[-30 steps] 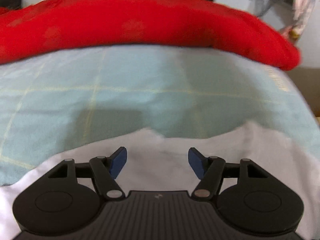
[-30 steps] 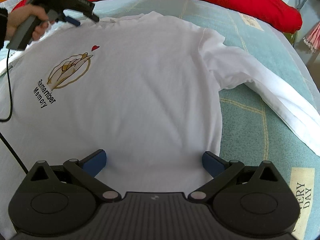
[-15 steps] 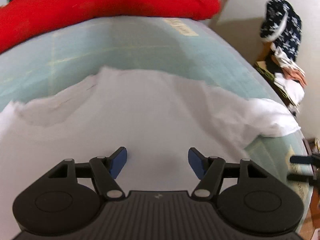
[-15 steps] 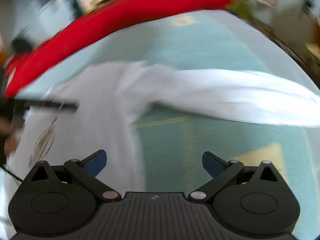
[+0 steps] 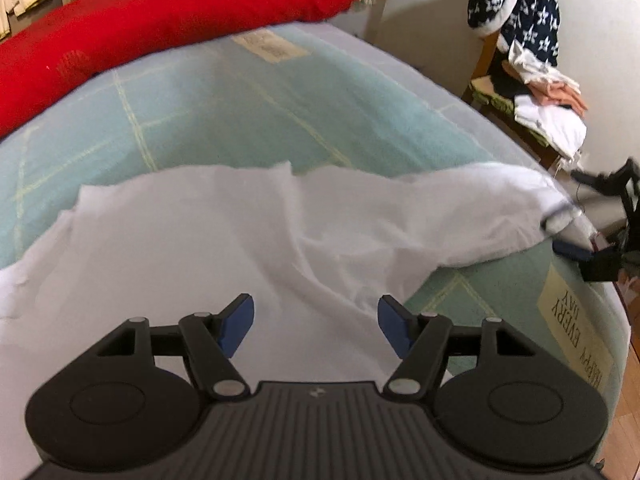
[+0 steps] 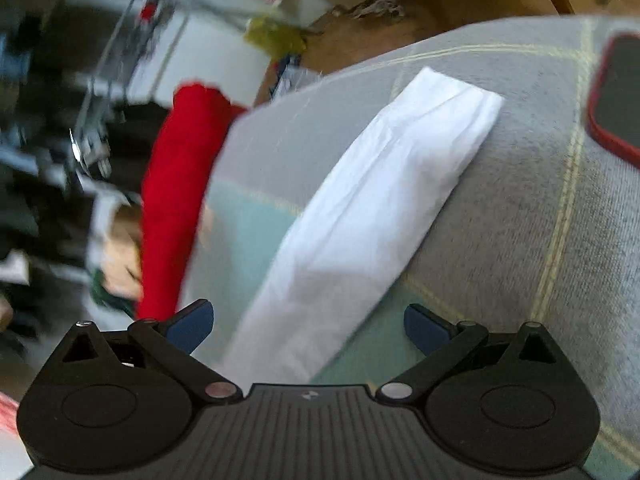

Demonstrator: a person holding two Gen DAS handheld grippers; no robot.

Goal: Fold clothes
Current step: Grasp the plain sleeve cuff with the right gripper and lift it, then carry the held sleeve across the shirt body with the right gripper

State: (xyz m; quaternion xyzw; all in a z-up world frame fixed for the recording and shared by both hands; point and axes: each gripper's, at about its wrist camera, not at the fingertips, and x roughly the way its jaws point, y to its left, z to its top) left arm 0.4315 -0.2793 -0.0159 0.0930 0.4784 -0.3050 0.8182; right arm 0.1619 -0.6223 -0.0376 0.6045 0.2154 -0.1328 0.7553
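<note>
1. Red blanket [image 5: 168, 12]: rolled along the far edge of the bed, well apart from the work.
2. Left hand-held gripper [image 5: 316, 322]: jaws stood apart with nothing between them, hovering over the white shirt [image 5: 180, 248].
3. White shirt: lay spread on the pale green checked bedcover [image 5: 208, 108], body to the left, one long sleeve [image 6: 368, 216] trailing right toward the bed's edge.
4. Right hand-held gripper [image 6: 306, 326]: jaws wide, empty, poised above the sleeve, pads clear of the cloth.
5. Writing: a cream patch [image 5: 576, 332] on the bedcover read "HAPPY EVERY DAY", seen upside down; a second patch farther back was too blurred to read.
6. Phone in a red case [image 6: 618, 96]: lay on the cover just beyond the cuff.
7. Risk, as judged: the sleeve end hung near the edge and could slip off if tugged; a pinch catching the bedcover too would drag both and spoil the fold.
</note>
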